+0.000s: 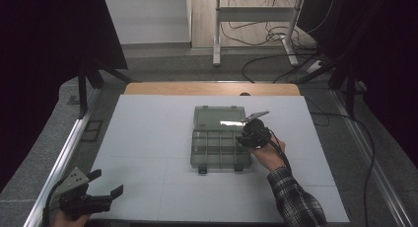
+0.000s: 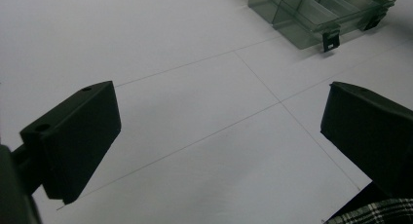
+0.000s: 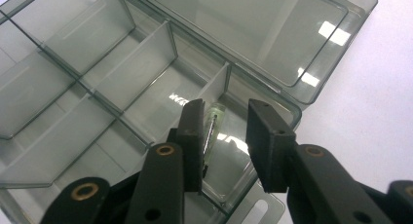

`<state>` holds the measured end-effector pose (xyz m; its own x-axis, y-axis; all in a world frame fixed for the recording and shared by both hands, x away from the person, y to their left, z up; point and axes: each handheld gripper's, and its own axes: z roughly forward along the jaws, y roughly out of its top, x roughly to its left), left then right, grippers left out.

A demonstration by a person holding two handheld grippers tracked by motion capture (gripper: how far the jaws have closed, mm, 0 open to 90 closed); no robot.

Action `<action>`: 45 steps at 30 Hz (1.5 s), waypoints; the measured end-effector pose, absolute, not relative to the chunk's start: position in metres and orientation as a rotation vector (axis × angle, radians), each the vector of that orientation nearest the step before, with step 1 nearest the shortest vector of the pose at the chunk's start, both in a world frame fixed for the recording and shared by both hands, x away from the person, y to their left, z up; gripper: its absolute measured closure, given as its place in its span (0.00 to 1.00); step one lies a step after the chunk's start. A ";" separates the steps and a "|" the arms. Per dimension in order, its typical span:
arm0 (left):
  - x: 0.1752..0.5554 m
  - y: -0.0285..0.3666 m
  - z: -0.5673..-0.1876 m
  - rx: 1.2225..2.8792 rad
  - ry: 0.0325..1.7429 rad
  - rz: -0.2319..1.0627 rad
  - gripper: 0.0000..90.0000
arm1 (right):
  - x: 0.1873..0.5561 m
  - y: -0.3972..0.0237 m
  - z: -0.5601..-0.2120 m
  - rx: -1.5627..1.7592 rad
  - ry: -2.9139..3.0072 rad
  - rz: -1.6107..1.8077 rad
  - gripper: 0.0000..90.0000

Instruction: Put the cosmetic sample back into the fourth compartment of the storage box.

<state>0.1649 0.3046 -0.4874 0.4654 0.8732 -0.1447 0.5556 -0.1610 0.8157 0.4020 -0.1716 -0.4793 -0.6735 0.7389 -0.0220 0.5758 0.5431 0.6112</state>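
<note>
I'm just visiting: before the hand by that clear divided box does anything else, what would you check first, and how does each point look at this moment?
1. Box lid fully open: ok.
2. Right tool over the corner compartment of the organizer box: ok.
3. Small clear pen-like item between its jaws, resting against one; the other stands apart: released, ok.
4. Item fully lying in the compartment: cannot tell.
5. Left tool open, holding nothing, off the box: ok.
6. Box flat on the white mat: ok.
</note>
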 end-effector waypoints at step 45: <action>0.165 0.305 -0.487 1.839 1.197 0.456 0.01 | 0.371 -0.174 -0.466 1.010 2.579 0.875 0.05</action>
<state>0.1650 0.3049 -0.4873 0.4703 0.8700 -0.1482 0.5515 -0.1586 0.8190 0.3710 -0.1742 -0.4663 -0.7336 0.6796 -0.0020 0.5382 0.5827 0.6089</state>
